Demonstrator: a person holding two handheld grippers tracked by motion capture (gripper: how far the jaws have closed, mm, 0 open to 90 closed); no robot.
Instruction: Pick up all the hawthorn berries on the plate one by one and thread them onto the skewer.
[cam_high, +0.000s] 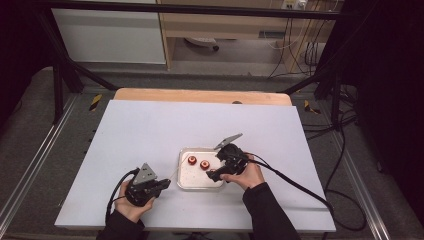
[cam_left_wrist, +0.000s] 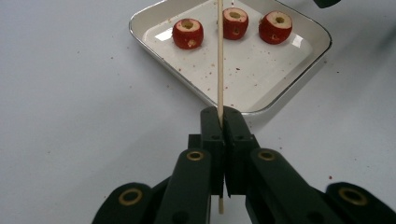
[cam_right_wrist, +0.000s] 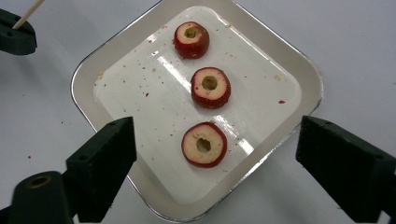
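Left tongs (cam_left_wrist: 219, 122) pressed together on a thin wooden skewer (cam_left_wrist: 220, 56), pinching it near its lower end; a short stub shows below the jaws. The skewer runs straight out from the jaws, over the near rim of a white square tray (cam_left_wrist: 163, 60) and across its floor.

The tray sits on the white table (cam_high: 150, 130), between the two hands. Three cored red fruit pieces lie in it in a row, well apart from one another. In the left gripper view the skewer's far part passes just beside the middle fruit piece (cam_left_wrist: 235, 22).

Right tongs (cam_right_wrist: 215, 163) spread wide above the tray, holding nothing. The nearest fruit piece (cam_right_wrist: 204, 144) lies between the two jaws, untouched.
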